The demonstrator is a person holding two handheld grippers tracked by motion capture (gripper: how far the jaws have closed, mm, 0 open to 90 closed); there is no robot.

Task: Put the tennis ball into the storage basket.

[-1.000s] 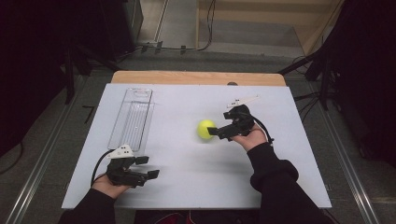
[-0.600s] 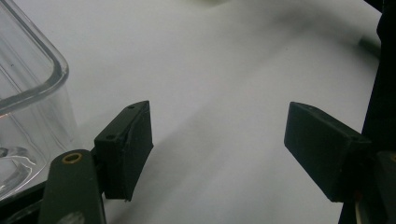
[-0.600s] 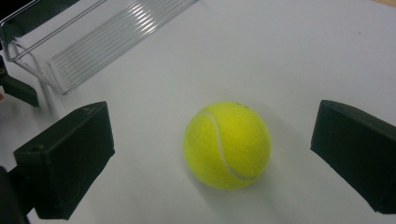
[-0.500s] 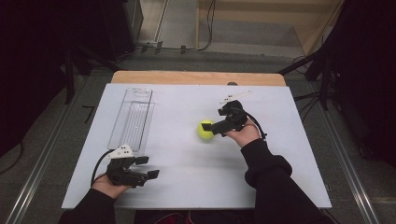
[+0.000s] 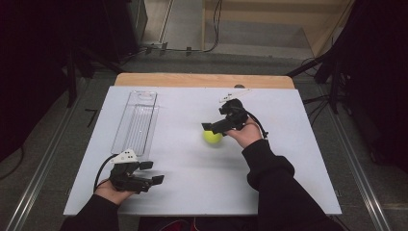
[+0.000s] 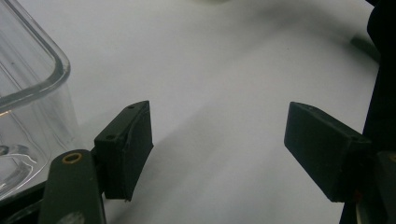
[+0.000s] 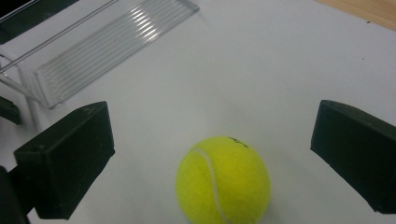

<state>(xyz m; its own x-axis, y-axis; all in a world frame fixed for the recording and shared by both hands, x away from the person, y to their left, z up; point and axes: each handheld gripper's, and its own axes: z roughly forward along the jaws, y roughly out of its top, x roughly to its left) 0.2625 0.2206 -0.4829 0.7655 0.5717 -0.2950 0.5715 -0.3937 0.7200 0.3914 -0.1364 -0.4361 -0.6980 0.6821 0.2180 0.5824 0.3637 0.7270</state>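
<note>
In the right gripper view the tennis ball, lying between the right hand-held gripper's spread jaws, is cut off at its lower edge by the picture's bottom. The clear tray beyond it runs out past the top left corner. In the left gripper view only a blurred corner of that tray shows (beside the left jaw).

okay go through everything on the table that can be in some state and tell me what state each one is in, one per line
Tennis ball: resting on the white table, between the right gripper's jaws, ungripped.
Clear tray: upright, open-topped, nothing in it.
Right gripper: jaws wide open around the ball, not touching it.
Left gripper: jaws open, holding nothing, low over the table near the tray's near end.
</note>
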